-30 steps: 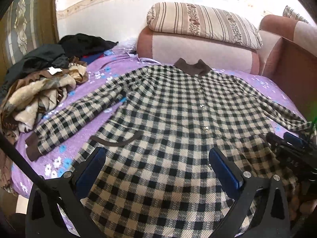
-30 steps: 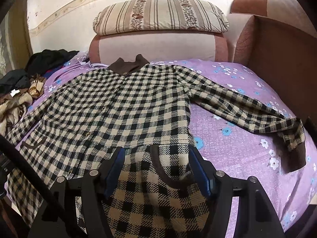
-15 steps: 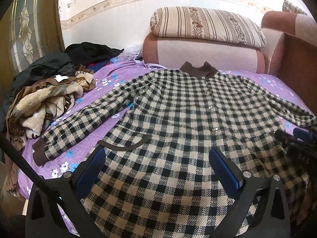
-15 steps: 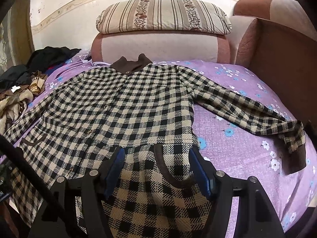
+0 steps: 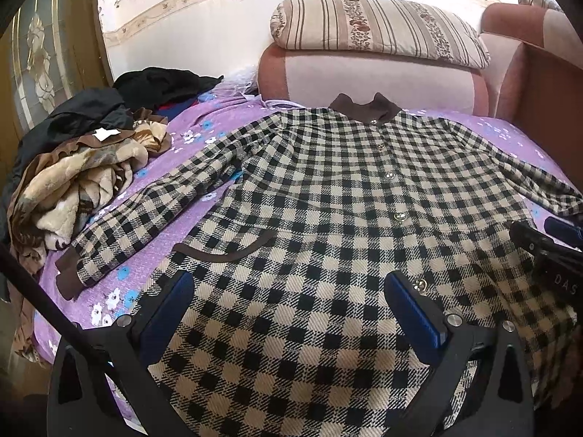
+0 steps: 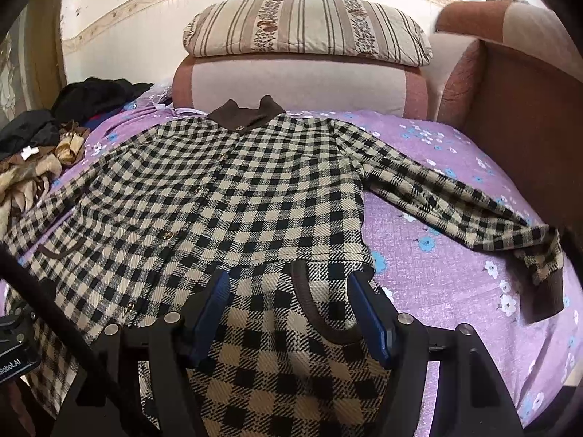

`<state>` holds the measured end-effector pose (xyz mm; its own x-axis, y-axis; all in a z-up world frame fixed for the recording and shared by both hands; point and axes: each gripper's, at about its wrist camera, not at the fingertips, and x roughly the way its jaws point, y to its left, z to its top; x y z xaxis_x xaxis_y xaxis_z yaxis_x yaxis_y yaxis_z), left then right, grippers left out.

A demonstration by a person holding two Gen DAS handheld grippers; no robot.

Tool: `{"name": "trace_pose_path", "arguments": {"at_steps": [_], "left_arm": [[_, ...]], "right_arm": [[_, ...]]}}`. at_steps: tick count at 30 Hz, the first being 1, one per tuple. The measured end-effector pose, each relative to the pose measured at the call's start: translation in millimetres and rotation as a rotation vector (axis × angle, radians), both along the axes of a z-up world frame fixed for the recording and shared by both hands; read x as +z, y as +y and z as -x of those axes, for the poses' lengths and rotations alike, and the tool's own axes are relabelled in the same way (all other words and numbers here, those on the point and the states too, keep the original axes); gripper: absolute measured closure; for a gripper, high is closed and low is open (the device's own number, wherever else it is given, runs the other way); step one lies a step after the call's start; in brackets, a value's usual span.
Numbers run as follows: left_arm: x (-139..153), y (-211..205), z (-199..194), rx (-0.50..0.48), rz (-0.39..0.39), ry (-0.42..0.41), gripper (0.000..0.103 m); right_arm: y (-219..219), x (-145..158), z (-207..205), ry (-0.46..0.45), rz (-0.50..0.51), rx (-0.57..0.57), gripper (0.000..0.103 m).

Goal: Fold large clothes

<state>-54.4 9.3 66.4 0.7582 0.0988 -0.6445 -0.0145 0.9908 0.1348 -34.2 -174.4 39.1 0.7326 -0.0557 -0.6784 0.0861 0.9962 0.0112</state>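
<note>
Checked coat (image 5: 328, 196) is lying flat, front up, on the purple bedspread (image 6: 437, 255), brown collar (image 5: 364, 109) pointing to 12 o'clock, both sleeves spreading out toward 9 and 3. Nothing is folded yet, judging by the lay.

Left gripper (image 5: 289, 313) is hovering over the hem near 6 o'clock, fingers (image 5: 165, 309) spread wide, gripping nothing. Right gripper (image 6: 291, 313) is also sitting over the hem at the pocket trim (image 6: 313, 309), fingers moderately apart with cloth between them but not pinched, as far as the views show.

Step in hand is probably getting a grip for the first fold. To do it well: pinch the full thickness of the hem at both corners, keeping the two grips level so the fabric is not skewing. Thick woven cloth will likely be sliding, so bite deep. Sleeves probably want folding in first. Watch the clothes pile (image 5: 80, 167) at 9 o'clock, lying close to the left cuff (image 5: 69, 273); avoid dragging the sleeve into it.
</note>
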Motion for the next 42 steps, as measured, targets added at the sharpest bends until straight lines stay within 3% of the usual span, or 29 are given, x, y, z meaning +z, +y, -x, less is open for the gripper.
{"name": "trace_pose_path", "arguments": {"at_steps": [8, 26, 36, 39, 42], "left_arm": [[-2, -1, 0, -0.008, -0.015, -0.002, 0.0], [-14, 9, -4, -0.011, 0.063, 0.076, 0.0], [-21, 9, -5, -0.014, 0.064, 0.096, 0.0], [-15, 16, -7, -0.013, 0.045, 0.074, 0.0], [-6, 46, -10, 0.051, 0.059, 0.033, 0.0]], "right_arm": [[1, -1, 1, 0.0, 0.006, 0.005, 0.031], [2, -3, 2, 0.008, 0.018, 0.01, 0.031], [3, -8, 1, 0.021, 0.02, 0.014, 0.031], [-2, -2, 3, 0.023, -0.006, 0.027, 0.031], [-24, 16, 15, -0.017, -0.064, 0.005, 0.031]]}}
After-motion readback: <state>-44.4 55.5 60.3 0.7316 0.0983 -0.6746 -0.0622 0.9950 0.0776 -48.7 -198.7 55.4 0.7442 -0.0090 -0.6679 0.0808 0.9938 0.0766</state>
